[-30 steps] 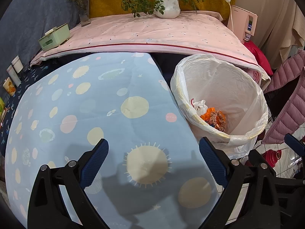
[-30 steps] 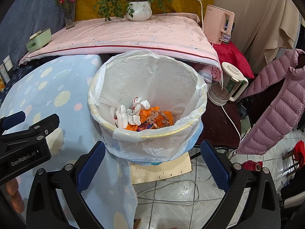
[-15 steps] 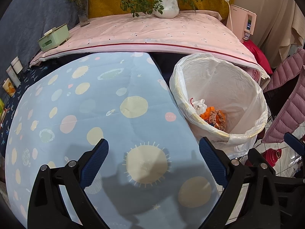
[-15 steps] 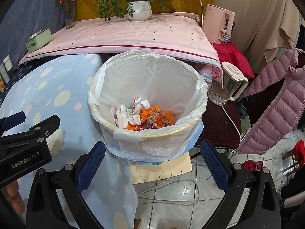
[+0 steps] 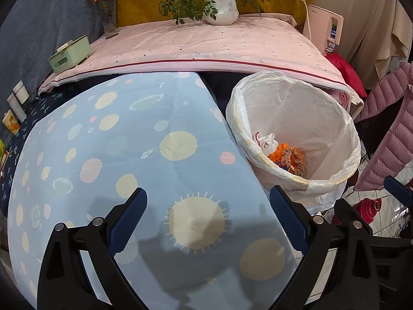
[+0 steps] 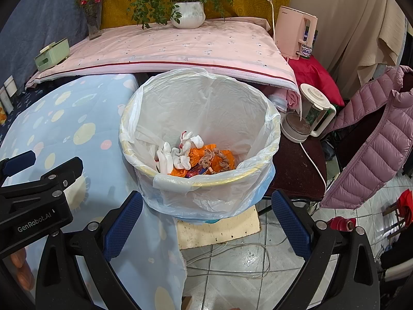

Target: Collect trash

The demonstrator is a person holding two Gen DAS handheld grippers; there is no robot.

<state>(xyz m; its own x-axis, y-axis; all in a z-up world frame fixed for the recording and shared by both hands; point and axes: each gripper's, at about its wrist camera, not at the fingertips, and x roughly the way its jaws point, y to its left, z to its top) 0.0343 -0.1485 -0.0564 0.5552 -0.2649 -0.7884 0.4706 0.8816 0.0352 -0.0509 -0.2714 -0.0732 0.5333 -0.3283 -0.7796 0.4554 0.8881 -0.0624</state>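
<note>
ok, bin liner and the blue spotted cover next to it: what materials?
Bin liner: thin translucent white plastic film, glossy and crinkled, folded over the rim. Blue spotted cover: looks like matte woven fabric, probably cotton or a blend; it shows soft fold creases and drapes limply over the edge.

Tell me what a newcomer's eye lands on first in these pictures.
The white-lined trash bin dominates, standing beside the blue planet-print cloth, with orange wrappers and white crumpled scraps at its bottom. Both grippers hang open and empty: the right gripper before the bin, the left gripper over the cloth. Behind, a potted plant sits on a pink-covered surface.
</note>
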